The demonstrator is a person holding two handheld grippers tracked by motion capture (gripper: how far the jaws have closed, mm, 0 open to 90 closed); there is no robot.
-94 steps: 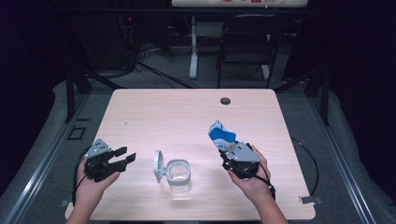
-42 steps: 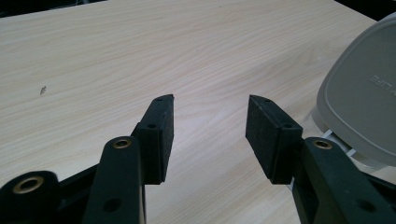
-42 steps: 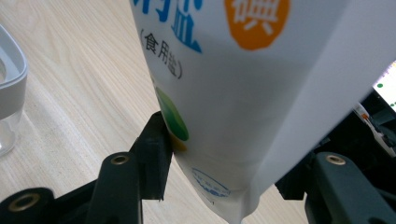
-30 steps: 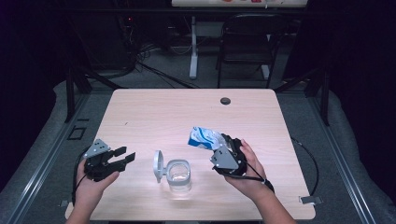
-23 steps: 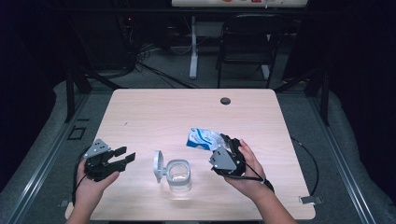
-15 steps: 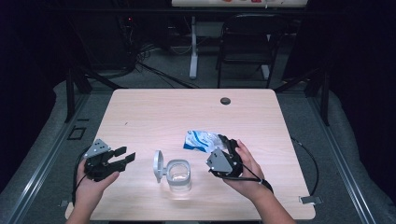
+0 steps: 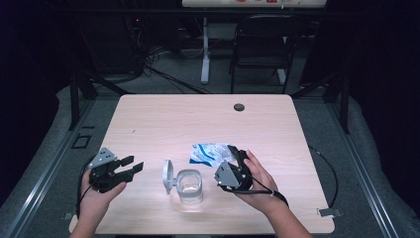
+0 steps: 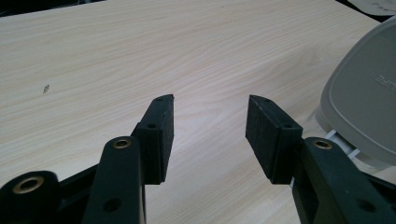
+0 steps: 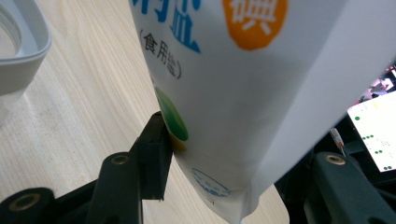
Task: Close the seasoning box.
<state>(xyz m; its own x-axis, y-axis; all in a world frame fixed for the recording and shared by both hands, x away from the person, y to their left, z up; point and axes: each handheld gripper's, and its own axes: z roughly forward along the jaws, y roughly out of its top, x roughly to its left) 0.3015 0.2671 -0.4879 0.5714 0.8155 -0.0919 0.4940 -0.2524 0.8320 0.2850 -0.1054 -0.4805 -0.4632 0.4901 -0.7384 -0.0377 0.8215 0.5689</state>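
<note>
I've got the salt bag [image 7: 210, 152] pinched in my right hand-held gripper [image 7: 236, 159] beside the open jar [image 7: 189, 186], pouring not yet begun, left hand-held gripper [image 7: 130, 166] spread and empty.

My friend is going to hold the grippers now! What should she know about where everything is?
Left gripper: open, holding nothing, low over the light wooden table, left of the jar.
Right gripper: shut on the white-and-blue printed plastic bag, held low over the table behind and right of the jar.
Clear glass jar: stands near the front edge, its grey hinged lid flipped open on its left side.
Done: lid open, bag picked up and brought close to the jar.
Left, probably: bring the bag over the jar's mouth and tip its contents in. Whether the bag is opened cannot be told.
</note>
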